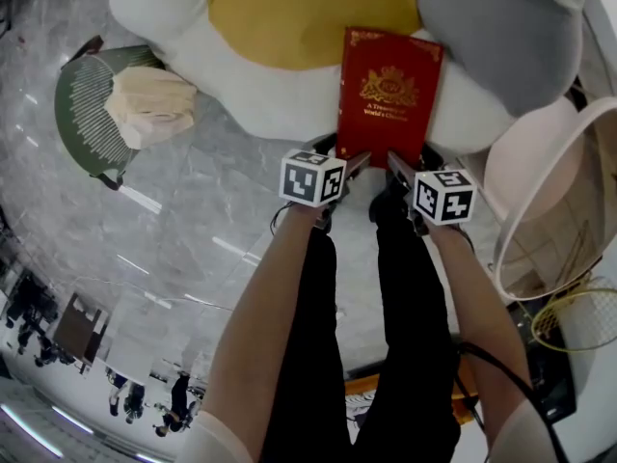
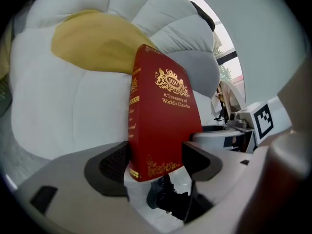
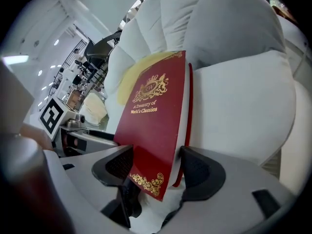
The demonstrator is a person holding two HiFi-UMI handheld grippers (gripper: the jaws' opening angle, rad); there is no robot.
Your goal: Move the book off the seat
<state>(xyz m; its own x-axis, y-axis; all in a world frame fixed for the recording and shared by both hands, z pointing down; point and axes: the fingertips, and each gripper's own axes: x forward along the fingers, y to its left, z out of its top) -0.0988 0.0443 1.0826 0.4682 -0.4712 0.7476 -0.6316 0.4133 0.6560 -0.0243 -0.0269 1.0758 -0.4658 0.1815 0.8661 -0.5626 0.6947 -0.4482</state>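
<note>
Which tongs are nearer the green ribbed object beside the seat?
Left. The left tongs sit at the red book, at its near left corner, on the side of the green object; the right tongs sit at the book's other near corner, farther away.

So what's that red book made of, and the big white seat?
The red book looks like a hardcover, smooth cloth or leather-look board with shiny gold stamping. The white seat looks like soft, puffy fabric, judging by its rounded bulging cushions.

There's a smooth red cover with shiny gold stamping on the book [image 1: 388, 95], soft matt white cloth on the seat [image 1: 260, 95], yellow cloth on the cushion [image 1: 308, 13], and a glossy, stone-look floor [image 1: 193, 220].
</note>
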